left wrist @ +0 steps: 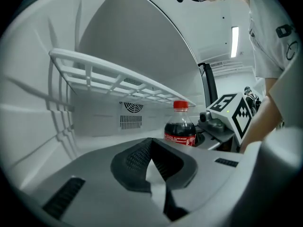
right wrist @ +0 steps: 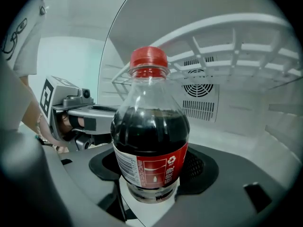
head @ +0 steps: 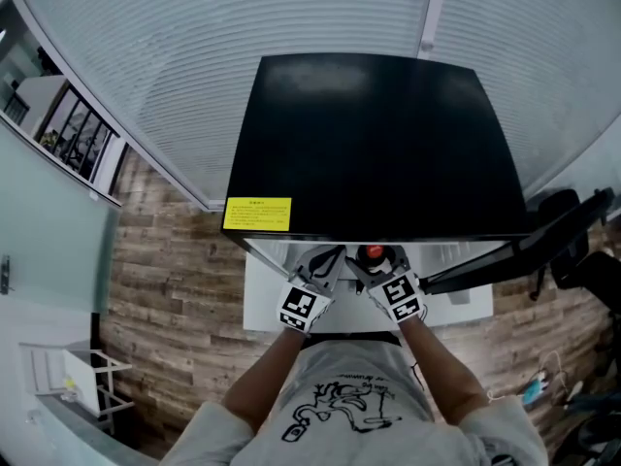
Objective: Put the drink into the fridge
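Inside the open black mini fridge (head: 378, 144), under the white wire shelf (left wrist: 118, 79), the right gripper (right wrist: 151, 176) holds a cola bottle (right wrist: 150, 141) upright. Its jaws stand wide and close on the bottle's lower body, at and below the label. That low grip probably keeps the red cap (right wrist: 149, 59) clear of the shelf and the base free to meet the white fridge floor (left wrist: 94, 141). Whether the base already touches the floor cannot be made out. The bottle sits near the front of the compartment, well short of the vent grille (left wrist: 130, 122) on the far wall.

Just left of it, the left gripper (left wrist: 151, 145) points level into the same compartment. Its jaw tips are together and nothing is between them. It looks to be there only as a spare, perhaps to steady the bottle or deal with the door (head: 505, 255), which hangs open on the right.

The bottle's red label carries a white recycling mark, a barcode and small white print. None of it is sharp enough to read, so the dark drink suggests cola but no brand name can be confirmed. A yellow sticker (head: 257, 214) on the fridge's top near-left corner has lines of print too small to read. Each gripper's cube shows black-and-white square markers, and the person's shirt has a black line drawing with no legible words.
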Demonstrator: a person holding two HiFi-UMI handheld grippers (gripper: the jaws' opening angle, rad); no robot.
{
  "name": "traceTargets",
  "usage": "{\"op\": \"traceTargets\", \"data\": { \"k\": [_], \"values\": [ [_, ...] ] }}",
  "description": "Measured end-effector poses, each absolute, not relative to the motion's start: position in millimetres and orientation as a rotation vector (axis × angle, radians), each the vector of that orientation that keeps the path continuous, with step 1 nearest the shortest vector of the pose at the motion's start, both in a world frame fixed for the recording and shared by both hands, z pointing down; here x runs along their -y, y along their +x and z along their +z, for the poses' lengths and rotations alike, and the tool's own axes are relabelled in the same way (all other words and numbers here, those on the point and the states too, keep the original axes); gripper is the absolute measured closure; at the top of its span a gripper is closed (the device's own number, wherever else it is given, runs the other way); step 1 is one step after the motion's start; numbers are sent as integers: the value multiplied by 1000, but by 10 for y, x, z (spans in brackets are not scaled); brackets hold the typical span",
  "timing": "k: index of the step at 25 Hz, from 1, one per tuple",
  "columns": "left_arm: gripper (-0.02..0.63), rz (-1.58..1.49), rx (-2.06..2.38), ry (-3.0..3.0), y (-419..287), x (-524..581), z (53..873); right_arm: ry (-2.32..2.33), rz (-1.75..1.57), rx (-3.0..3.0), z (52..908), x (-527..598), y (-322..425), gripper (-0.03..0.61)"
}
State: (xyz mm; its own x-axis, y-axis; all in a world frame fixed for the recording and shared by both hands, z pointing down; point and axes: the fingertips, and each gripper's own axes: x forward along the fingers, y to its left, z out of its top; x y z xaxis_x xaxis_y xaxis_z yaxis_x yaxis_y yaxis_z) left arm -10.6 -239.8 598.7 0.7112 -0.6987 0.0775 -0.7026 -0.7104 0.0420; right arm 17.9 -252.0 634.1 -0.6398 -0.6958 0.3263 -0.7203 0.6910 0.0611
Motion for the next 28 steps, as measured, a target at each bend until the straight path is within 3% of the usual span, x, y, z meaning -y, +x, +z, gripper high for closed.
{"op": "traceTargets", "data": {
  "k": [28],
  "values": [
    [612,110,1293,2741,-177,2913,6469,1127,154,2585,6828,3113,-35,258]
  ]
}}
